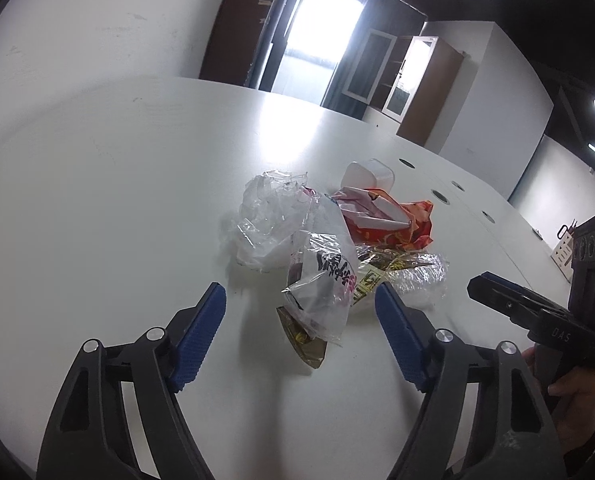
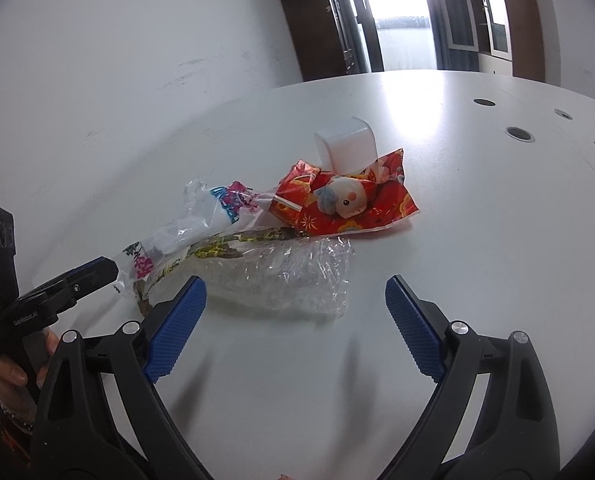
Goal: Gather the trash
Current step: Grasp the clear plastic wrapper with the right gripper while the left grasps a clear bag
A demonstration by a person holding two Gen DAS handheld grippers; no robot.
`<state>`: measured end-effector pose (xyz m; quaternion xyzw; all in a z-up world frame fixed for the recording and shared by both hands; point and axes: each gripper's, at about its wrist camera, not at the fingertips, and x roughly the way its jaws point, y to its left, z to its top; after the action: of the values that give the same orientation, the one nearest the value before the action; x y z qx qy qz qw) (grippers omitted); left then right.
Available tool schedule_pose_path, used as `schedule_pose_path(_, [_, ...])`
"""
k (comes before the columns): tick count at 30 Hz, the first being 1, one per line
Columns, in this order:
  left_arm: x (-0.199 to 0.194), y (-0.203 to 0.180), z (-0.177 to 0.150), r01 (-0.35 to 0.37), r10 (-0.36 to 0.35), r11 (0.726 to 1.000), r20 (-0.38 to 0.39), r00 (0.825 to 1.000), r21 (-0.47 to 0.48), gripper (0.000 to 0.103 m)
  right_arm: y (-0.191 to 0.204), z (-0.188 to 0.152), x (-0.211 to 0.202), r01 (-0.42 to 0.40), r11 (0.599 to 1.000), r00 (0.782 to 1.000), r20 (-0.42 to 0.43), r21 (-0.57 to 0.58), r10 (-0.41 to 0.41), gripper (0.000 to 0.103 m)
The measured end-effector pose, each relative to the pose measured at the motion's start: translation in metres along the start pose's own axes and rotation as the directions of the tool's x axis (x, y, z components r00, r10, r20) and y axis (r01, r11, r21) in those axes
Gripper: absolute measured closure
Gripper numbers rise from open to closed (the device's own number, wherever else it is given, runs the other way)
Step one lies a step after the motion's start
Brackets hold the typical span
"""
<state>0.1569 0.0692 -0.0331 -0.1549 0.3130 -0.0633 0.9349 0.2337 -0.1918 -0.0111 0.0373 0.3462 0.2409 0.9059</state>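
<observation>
Both are released — the left hand-held gripper point(image 1: 300, 308) hovers over a printed plastic bag point(image 1: 325, 280), the right hand-held gripper point(image 2: 295, 300) near clear crumpled wrap point(image 2: 289, 276) on the white desk point(image 2: 477, 220).

Daylight is being let in through a tall window point(image 1: 317, 28) at the frame's top centre. A glass-doored cabinet point(image 1: 401, 72) is being lit upper right, and glare is being thrown across the white table point(image 1: 97, 184).

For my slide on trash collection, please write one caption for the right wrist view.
Open right gripper approaches clear crumpled plastic wrap and a red floral wrapper on the white table.
</observation>
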Motion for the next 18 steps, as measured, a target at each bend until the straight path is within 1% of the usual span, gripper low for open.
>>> schedule_pose_path(4, [0.009, -0.003, 0.001, -0.007, 0.007, 1.0, -0.023, 1.0, 0.022, 0.036, -0.006, 0.008, 0.011, 0.004, 1.0, 0.999, -0.033, 0.009, -0.003, 0.025])
schedule_pose_path(6, [0.014, -0.003, 0.002, -0.006, 0.007, 1.0, -0.04, 0.999, 0.023, 0.045, -0.009, 0.011, 0.018, 0.003, 1.0, 0.998, -0.055, 0.017, -0.002, 0.03])
schedule_pose_path(7, [0.016, -0.003, 0.002, -0.005, 0.006, 1.0, -0.047, 0.999, 0.025, 0.052, -0.01, 0.012, 0.021, -0.001, 1.0, 0.998, -0.064, 0.023, 0.003, 0.032])
schedule_pose_path(9, [0.02, -0.005, 0.003, -0.007, 0.009, 0.999, -0.053, 0.999, 0.037, 0.062, -0.014, 0.014, 0.027, -0.011, 0.999, 0.997, -0.081, 0.038, 0.014, 0.042])
schedule_pose_path(10, [0.021, -0.007, 0.003, -0.011, 0.013, 0.999, -0.053, 0.998, 0.044, 0.069, -0.016, 0.015, 0.03, -0.017, 0.999, 0.996, -0.089, 0.046, 0.021, 0.045])
schedule_pose_path(11, [0.021, -0.008, 0.003, -0.014, 0.017, 0.998, -0.051, 0.999, 0.056, 0.075, -0.017, 0.015, 0.033, -0.021, 0.998, 0.995, -0.097, 0.055, 0.027, 0.05])
schedule_pose_path(12, [0.02, -0.009, 0.003, -0.017, 0.02, 0.998, -0.047, 0.999, 0.063, 0.077, -0.019, 0.014, 0.036, -0.025, 0.997, 0.994, -0.106, 0.068, 0.033, 0.058])
schedule_pose_path(13, [0.018, -0.009, 0.003, -0.02, 0.022, 0.998, -0.035, 0.999, 0.066, 0.081, -0.02, 0.014, 0.039, -0.029, 0.996, 0.993, -0.115, 0.081, 0.039, 0.064])
schedule_pose_path(14, [0.014, -0.009, 0.003, -0.021, 0.023, 0.997, -0.022, 0.999, 0.069, 0.082, -0.022, 0.013, 0.042, -0.04, 0.995, 0.991, -0.124, 0.095, 0.052, 0.071])
schedule_pose_path(15, [0.011, -0.008, 0.003, -0.02, 0.021, 0.997, -0.016, 1.0, 0.071, 0.082, -0.023, 0.012, 0.043, -0.053, 0.993, 0.99, -0.126, 0.103, 0.066, 0.075])
schedule_pose_path(16, [0.007, -0.008, 0.003, -0.019, 0.019, 0.997, -0.009, 1.0, 0.07, 0.083, -0.022, 0.012, 0.043, -0.059, 0.993, 0.989, -0.126, 0.105, 0.072, 0.075])
schedule_pose_path(17, [0.004, -0.006, 0.004, -0.018, 0.019, 0.998, -0.003, 1.0, 0.066, 0.084, -0.022, 0.011, 0.041, -0.058, 0.993, 0.99, -0.123, 0.102, 0.071, 0.08])
schedule_pose_path(18, [0.001, -0.005, 0.004, -0.02, 0.02, 0.998, 0.003, 1.0, 0.062, 0.084, -0.021, 0.012, 0.038, -0.052, 0.994, 0.991, -0.117, 0.097, 0.063, 0.081])
